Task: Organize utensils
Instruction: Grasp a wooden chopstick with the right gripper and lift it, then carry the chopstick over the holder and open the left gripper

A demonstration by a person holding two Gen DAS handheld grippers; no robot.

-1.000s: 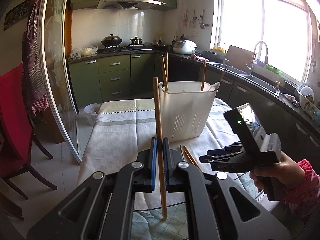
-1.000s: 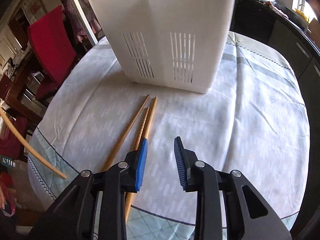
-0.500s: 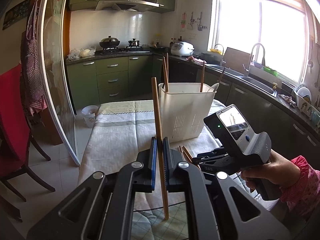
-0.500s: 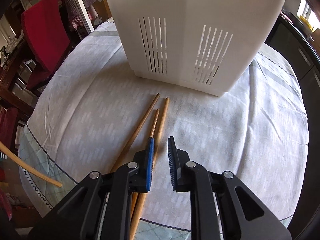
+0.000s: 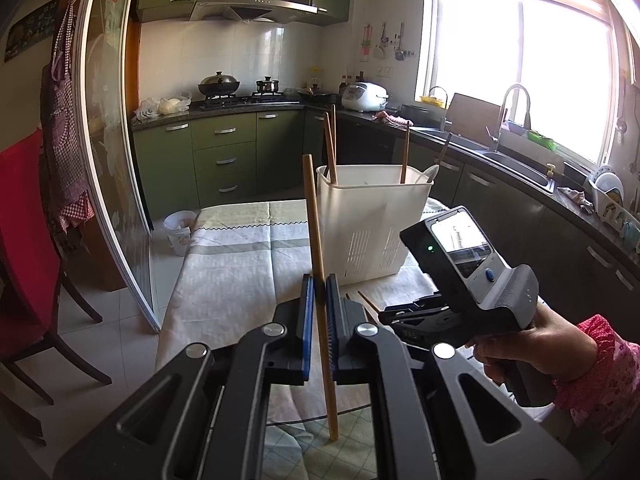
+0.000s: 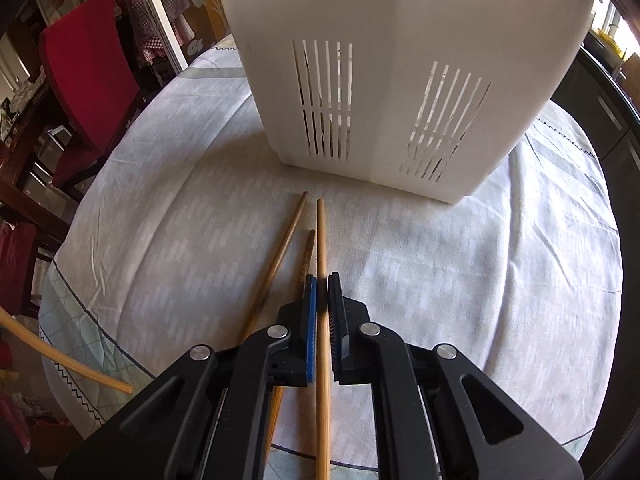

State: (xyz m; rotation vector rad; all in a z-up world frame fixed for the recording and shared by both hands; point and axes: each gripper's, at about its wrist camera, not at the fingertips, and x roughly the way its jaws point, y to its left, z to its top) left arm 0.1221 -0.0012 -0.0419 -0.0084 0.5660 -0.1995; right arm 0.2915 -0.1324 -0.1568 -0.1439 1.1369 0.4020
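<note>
My left gripper [image 5: 316,280] is shut on a wooden chopstick [image 5: 314,220] and holds it upright above the table, in front of the white slotted utensil basket [image 5: 372,220]. Several chopsticks and a spoon stand in the basket. My right gripper [image 6: 322,280] is shut on a light wooden chopstick [image 6: 321,240] that points at the basket [image 6: 400,60]. Two darker chopsticks [image 6: 280,240] lie on the tablecloth just left of it. The right gripper also shows in the left wrist view [image 5: 384,314], low over the table.
The table wears a pale tablecloth [image 6: 480,260]. A red chair [image 6: 92,64] stands to the left. The other held chopstick's tip [image 6: 80,368] shows at the left of the right wrist view. Kitchen counters and a sink [image 5: 512,160] lie behind.
My right gripper has moved down and forward toward the chopsticks and closed from open onto the light one. My left gripper stays shut on its upright chopstick, almost still.
</note>
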